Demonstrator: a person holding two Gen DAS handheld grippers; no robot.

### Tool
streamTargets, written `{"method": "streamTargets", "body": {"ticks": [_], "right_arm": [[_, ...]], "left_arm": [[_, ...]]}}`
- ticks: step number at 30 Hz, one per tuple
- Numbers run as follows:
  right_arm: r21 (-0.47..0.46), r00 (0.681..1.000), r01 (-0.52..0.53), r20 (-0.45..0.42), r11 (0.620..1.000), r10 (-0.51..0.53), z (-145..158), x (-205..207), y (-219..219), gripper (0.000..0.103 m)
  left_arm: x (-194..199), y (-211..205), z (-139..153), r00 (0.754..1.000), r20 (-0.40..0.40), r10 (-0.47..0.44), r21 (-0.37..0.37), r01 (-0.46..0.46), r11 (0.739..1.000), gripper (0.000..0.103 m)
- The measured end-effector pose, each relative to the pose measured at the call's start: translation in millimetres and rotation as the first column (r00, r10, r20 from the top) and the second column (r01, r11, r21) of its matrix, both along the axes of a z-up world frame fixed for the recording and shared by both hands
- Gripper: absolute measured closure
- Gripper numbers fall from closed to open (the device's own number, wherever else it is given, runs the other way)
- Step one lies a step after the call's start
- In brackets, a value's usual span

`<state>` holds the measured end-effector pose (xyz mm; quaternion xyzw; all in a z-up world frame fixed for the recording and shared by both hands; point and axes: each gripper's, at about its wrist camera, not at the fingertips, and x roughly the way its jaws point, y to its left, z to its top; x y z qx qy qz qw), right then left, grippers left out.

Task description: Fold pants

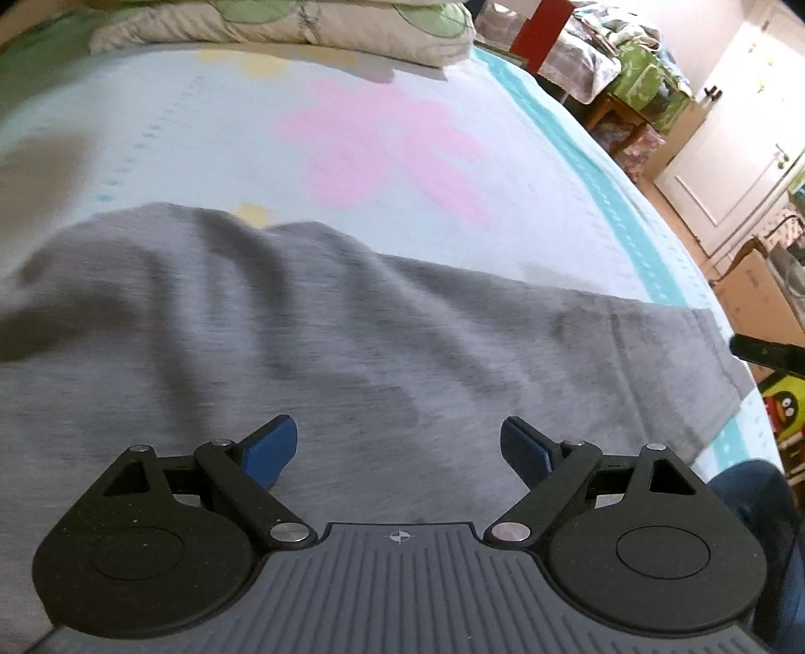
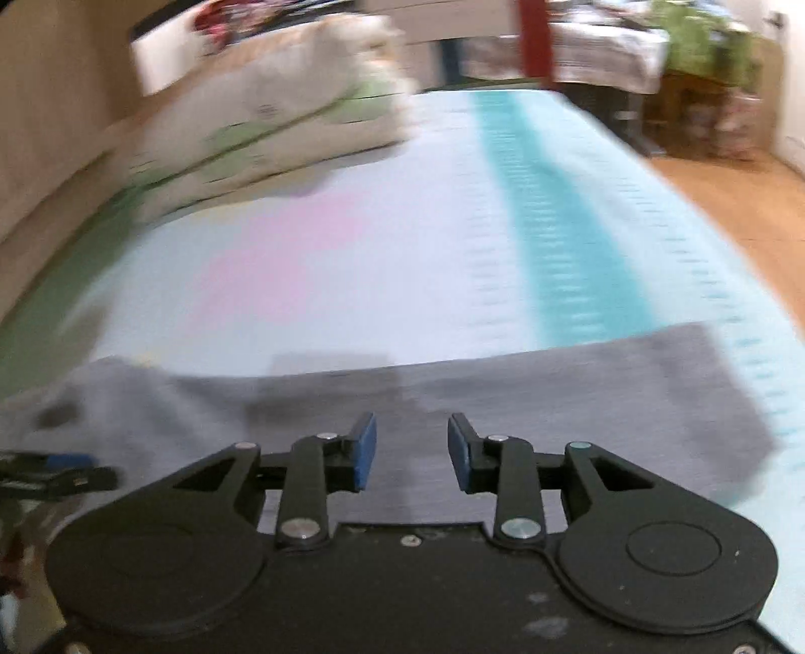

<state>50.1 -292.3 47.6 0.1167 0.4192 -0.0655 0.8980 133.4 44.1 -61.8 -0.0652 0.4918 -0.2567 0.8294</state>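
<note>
Grey pants (image 1: 302, 327) lie spread across the bed, wrinkled at the left and flat toward the leg hem at the right (image 1: 704, 352). My left gripper (image 1: 400, 447) is open and empty just above the grey cloth. The right wrist view is blurred; there the pants (image 2: 553, 392) lie across the near bed with the hem end at the right. My right gripper (image 2: 412, 450) is open and empty above the cloth. Its tip shows at the right edge of the left wrist view (image 1: 765, 349). The left gripper shows at the left edge of the right wrist view (image 2: 55, 475).
The bed sheet (image 1: 377, 151) is pale blue with pink flowers and a teal stripe (image 2: 563, 226). Folded bedding (image 1: 302, 25) is piled at the far end. Wooden floor (image 2: 744, 211), furniture and boxes (image 1: 754, 302) stand to the right of the bed.
</note>
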Motion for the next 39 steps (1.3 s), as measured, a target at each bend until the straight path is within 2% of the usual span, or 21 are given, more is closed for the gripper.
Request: {"method": "streamTargets", "body": {"ticks": [4, 6, 8, 11, 14, 17, 22, 30, 33, 39], "right_arm": [[-0.07, 0.994, 0.102, -0.033, 0.992, -0.105, -13.2, -10.8, -66.6, 0.063], [-0.096, 0.988, 0.144, -0.049, 0.985, -0.149, -22.2, -15.7, -94.5, 0.062], [-0.124, 0.981, 0.173, -0.066, 0.977, -0.183, -31.9, -23.3, -123.3, 0.062], [-0.136, 0.979, 0.182, -0.07, 0.974, -0.193, -44.6, -30.8, -149.3, 0.06], [-0.116, 0.982, 0.173, -0.052, 0.978, -0.179, -54.1, -36.4, -167.8, 0.059], [-0.107, 0.988, 0.143, -0.046, 0.984, -0.148, -56.8, -36.6, -169.7, 0.059], [-0.085, 0.992, 0.105, -0.056, 0.991, -0.11, -58.1, -28.2, -170.3, 0.059], [0.026, 0.994, 0.095, -0.046, 0.995, -0.094, -66.2, -16.9, -184.3, 0.057], [0.038, 0.992, 0.095, -0.081, 0.995, -0.091, -72.1, -13.2, -186.5, 0.059], [0.05, 0.99, 0.115, -0.088, 0.992, -0.11, -73.0, -10.6, -187.6, 0.062]], "left_arm": [[-0.3, -20.2, -15.9, 0.999, -0.038, 0.002, 0.012, -0.002, 1.0, 0.013], [-4.6, -29.5, -19.4, 1.0, -0.011, -0.009, 0.036, 0.01, 0.999, 0.005], [-7.6, -34.8, -20.0, 1.0, 0.002, -0.011, 0.062, 0.011, 0.998, 0.001], [-8.6, -35.6, -19.4, 1.0, 0.009, 0.007, 0.079, -0.008, 0.997, 0.001], [-8.1, -28.9, -19.4, 0.999, -0.001, 0.045, 0.049, -0.045, 0.998, 0.001], [-6.6, -26.3, -18.7, 0.998, -0.014, 0.062, 0.032, -0.061, 0.998, 0.001], [-3.9, -32.7, -15.7, 0.998, -0.02, 0.063, 0.048, -0.062, 0.997, 0.001], [-2.5, -34.8, -16.4, 0.997, -0.024, 0.071, 0.053, -0.069, 0.996, 0.001], [-1.9, -35.7, -17.1, 0.997, -0.023, 0.067, 0.055, -0.066, 0.996, 0.001], [-1.7, -36.3, -16.5, 0.998, -0.022, 0.063, 0.062, -0.062, 0.996, 0.001]]}}
